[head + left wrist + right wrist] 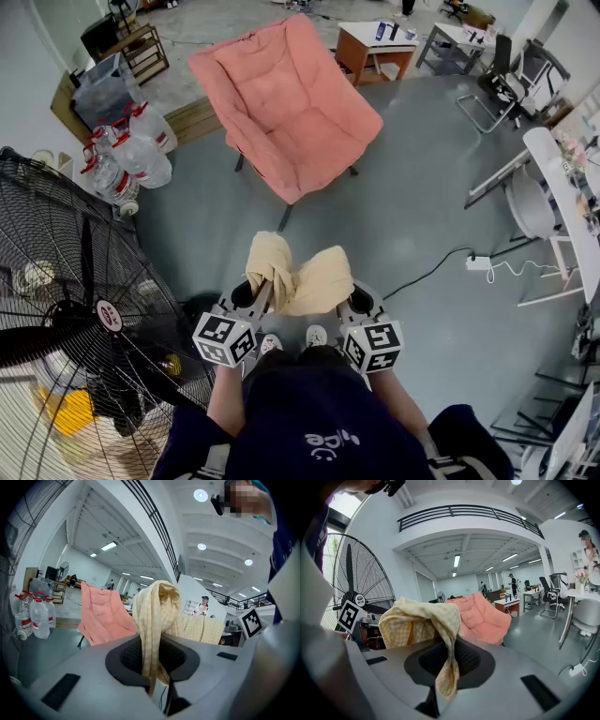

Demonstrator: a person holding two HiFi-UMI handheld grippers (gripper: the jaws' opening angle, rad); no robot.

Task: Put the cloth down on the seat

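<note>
Cloth (298,272) of yellow check hangs bunched between the left claw (152,667) and right claw (446,667), each pinching a corner, well short of the pink folding chair (286,103) at twelve o'clock. A thin pinched edge could slip mid-carry, dropping the cloth on the floor (422,216).

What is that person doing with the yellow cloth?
A person holds the cloth up with two grippers. The left gripper pinches one end and the right gripper pinches the other. The pink chair stands ahead on the floor. The cloth is not on its seat yet.
</note>
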